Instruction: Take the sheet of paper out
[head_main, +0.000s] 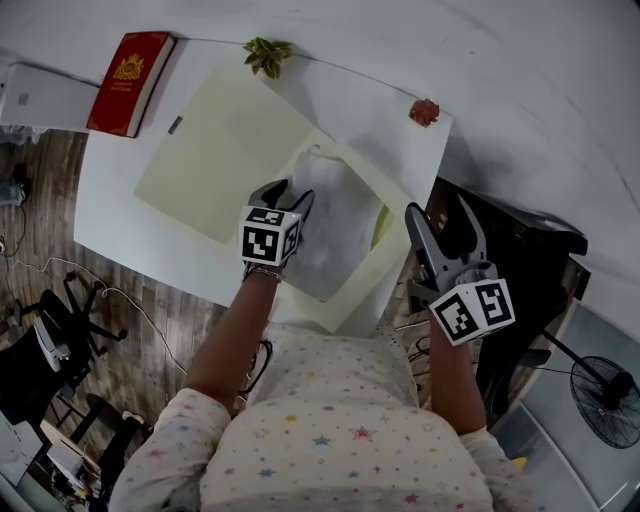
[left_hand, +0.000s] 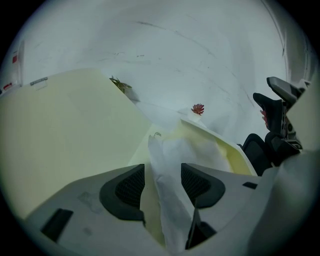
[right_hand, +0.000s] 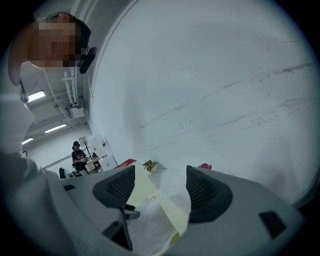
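- A white table fills the middle of the head view and carries everything else.
- A pale-yellow folder lies open on it, its left leaf flat and bare and its right leaf reaching to the table's near right corner.
- The sheet of paper, white and slightly crumpled, lies on the folder's right leaf. One fold of it is raised.
- A red book rests at the table's far left corner. Its cover has a gold emblem with lettering too small to read.
- The left gripper is tilted down onto the sheet. Its jaws stand apart with the raised fold between them, and a strip of yellow folder shows between the paper and the left pad.
- The right gripper hangs off the table's right edge, jaws wide apart with nothing between them.
- Each gripper's cube has black-and-white square markers and no readable words.
- A small green plant stands at the far edge.
- A red flower sits near the far right corner.
- A small grey label sits at the folder's far left corner; its print is illegible.
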